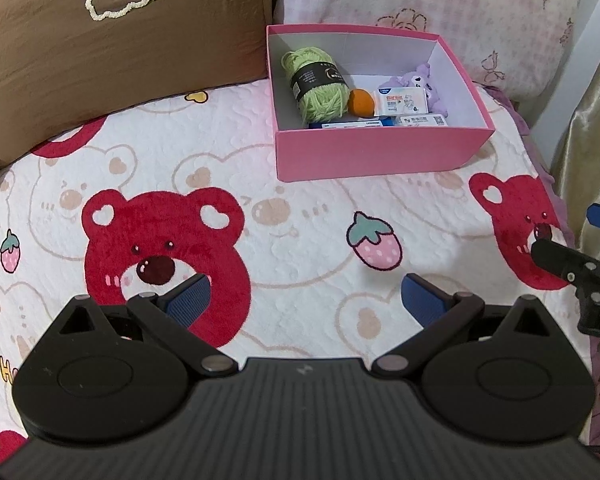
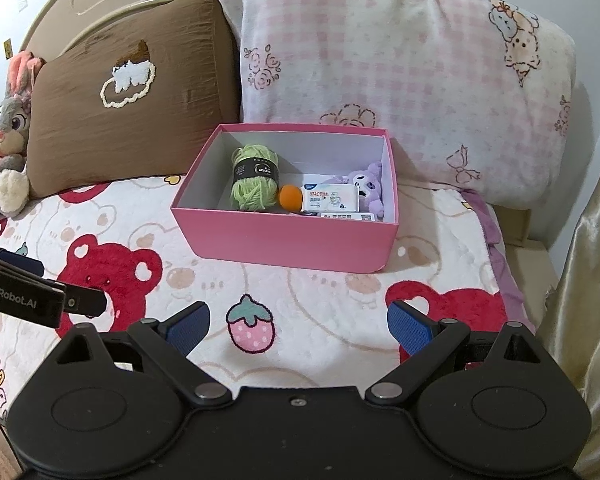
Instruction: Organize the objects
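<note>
A pink box (image 1: 380,150) (image 2: 284,240) sits on the bed near the pillows. Inside it lie a green yarn skein (image 1: 318,82) (image 2: 254,180), a small orange ball (image 1: 360,102) (image 2: 291,197), a white tissue pack (image 1: 402,102) (image 2: 330,197), a purple plush toy (image 1: 426,80) (image 2: 368,186) and flat packets along the front wall. My left gripper (image 1: 306,300) is open over the bear-print blanket, well short of the box, with nothing between its fingers. My right gripper (image 2: 298,326) is likewise open and empty. The right gripper's black finger (image 1: 560,262) pokes in at the left view's right edge.
A brown pillow (image 2: 128,112) and a pink checked pillow (image 2: 400,72) stand behind the box. A grey rabbit plush (image 2: 8,140) sits at the far left. A gold curtain (image 2: 592,300) hangs along the bed's right side. The bear-print blanket (image 1: 300,216) spreads before the box.
</note>
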